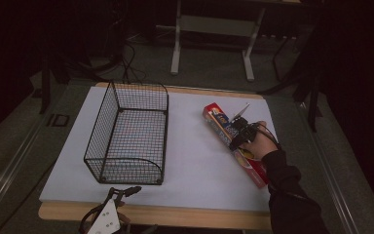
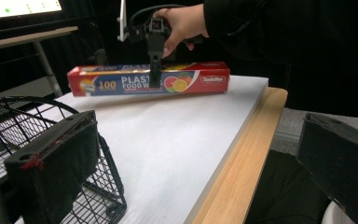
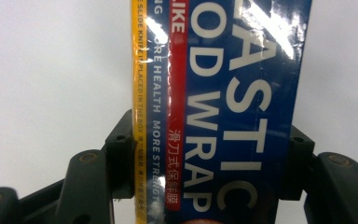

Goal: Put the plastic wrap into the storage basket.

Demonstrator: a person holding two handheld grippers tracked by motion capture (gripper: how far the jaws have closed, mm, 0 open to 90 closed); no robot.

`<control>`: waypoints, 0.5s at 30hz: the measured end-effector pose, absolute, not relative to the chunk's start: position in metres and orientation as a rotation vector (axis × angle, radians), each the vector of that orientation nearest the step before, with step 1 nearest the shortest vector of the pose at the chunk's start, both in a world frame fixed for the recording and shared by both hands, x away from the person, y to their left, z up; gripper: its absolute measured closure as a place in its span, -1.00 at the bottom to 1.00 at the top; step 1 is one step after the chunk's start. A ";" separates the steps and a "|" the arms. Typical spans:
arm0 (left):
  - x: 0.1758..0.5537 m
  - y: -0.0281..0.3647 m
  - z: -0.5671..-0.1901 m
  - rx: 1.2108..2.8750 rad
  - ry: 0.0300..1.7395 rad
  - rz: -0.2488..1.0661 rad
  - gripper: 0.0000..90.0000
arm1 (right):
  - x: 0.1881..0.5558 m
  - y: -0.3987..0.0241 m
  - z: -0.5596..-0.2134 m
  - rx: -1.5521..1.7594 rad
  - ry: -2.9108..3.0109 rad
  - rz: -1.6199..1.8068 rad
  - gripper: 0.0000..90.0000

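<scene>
Wrap box [image 1: 235, 144] lies flat on the white board [image 1: 195, 161], right of centre, running at a slant from the far middle towards the near right edge. Right gripper [image 1: 237, 137] is down on it near the middle of its length, the right hand [image 1: 258, 141] just behind, dark sleeve [image 1: 289, 195] trailing off to the bottom. In the right gripper view the box [image 3: 223, 112] sits squarely between the two jaws, one against each long side, blue face with "PLASTIC WRAP" lettering up; the jaws are closed to the box's width and gripping it, box still resting on the board. The left gripper view shows it from across the table: the black jaws coming straight down over the box [image 2: 121, 80], the hand [image 2: 184, 23] on top.

Left gripper [image 1: 126, 191] sits at the near edge of the table, just in front of the wire basket [image 1: 126, 134]. Its jaws stand wide apart, nothing between them; the basket's [image 2: 37, 140] corner lies beside the left-hand jaw. Basket stands left of centre, well apart from the box.
</scene>
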State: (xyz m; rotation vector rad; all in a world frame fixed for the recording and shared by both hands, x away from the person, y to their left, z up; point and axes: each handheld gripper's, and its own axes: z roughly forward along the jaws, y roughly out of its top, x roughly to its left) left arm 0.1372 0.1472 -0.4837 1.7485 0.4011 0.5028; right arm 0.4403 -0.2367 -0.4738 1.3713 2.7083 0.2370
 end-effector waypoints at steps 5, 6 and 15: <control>0.137 0.147 -0.484 1.747 0.401 0.502 -1.00 | 0.435 -0.234 -0.458 1.364 2.685 0.345 -0.12; 0.137 0.147 -0.484 1.748 0.401 0.503 -1.00 | 0.434 -0.234 -0.456 1.363 2.686 0.367 -0.12; 0.137 0.147 -0.484 1.751 0.400 0.507 -1.00 | 0.424 -0.222 -0.436 1.350 2.639 0.468 -0.12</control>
